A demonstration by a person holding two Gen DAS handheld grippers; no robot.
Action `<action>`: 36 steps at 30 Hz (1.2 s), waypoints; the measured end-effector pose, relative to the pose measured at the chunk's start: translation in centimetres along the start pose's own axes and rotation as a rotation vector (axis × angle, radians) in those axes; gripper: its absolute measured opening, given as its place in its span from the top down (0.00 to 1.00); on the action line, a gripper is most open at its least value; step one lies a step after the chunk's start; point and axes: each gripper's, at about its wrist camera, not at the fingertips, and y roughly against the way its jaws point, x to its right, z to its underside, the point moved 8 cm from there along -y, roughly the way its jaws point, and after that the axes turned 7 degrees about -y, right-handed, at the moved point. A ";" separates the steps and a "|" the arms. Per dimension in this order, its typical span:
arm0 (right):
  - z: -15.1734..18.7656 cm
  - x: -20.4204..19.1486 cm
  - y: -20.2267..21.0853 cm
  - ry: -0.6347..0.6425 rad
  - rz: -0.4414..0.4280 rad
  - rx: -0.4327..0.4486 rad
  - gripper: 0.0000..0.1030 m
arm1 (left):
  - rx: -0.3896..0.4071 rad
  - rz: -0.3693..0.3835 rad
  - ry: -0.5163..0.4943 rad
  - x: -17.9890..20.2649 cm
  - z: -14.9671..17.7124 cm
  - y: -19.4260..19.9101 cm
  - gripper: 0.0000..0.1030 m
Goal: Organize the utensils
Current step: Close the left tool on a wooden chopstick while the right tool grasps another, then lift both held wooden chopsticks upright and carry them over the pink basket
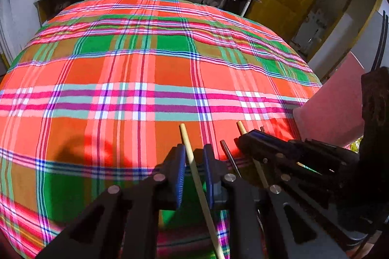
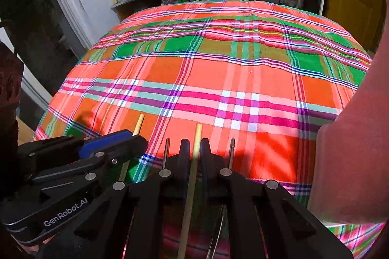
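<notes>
In the left wrist view, the left gripper (image 1: 194,163) has a pale wooden chopstick (image 1: 194,169) running up between its blue pads; the stick touches the left pad while a small gap shows at the right one, so the jaws look nearly closed around it rather than firmly clamped. Its tip pokes out above the plaid tablecloth (image 1: 136,69). Just to the right, the right gripper (image 1: 252,139) reaches in with a second chopstick (image 1: 241,126) and two dark metal rods (image 1: 228,154) beside it. In the right wrist view, the right gripper (image 2: 194,149) is closed tight on its own chopstick (image 2: 197,137), which stands almost straight up the frame, flanked by the two metal rods (image 2: 166,149). The left gripper (image 2: 114,142) sits at lower left with its chopstick tip (image 2: 139,124) showing. A pink sleeve (image 2: 352,161) fills the right edge. The step in hand seems to be lifting a chopstick in each gripper, above the cloth. Next, the pair likely needs bringing together and laying side by side; the left grip may want firming first.
</notes>
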 end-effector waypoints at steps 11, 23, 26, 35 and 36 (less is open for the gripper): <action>-0.3 0.0 0.2 -0.016 -0.022 0.003 0.95 | 0.007 -0.016 -0.012 -0.4 -0.4 0.5 0.94; -2.2 -1.5 6.2 -0.003 -0.068 0.121 0.95 | 0.130 -0.004 -0.045 0.5 -2.9 7.5 0.94; -2.8 -1.9 8.4 0.000 -0.080 0.164 0.95 | 0.166 -0.001 -0.058 1.1 -3.6 9.4 0.94; -3.4 -2.4 13.7 0.013 -0.092 0.260 0.95 | 0.239 0.009 -0.094 3.0 -4.5 13.9 0.94; -3.4 -2.4 14.2 0.013 -0.092 0.269 0.95 | 0.243 0.012 -0.097 3.2 -4.4 14.3 0.94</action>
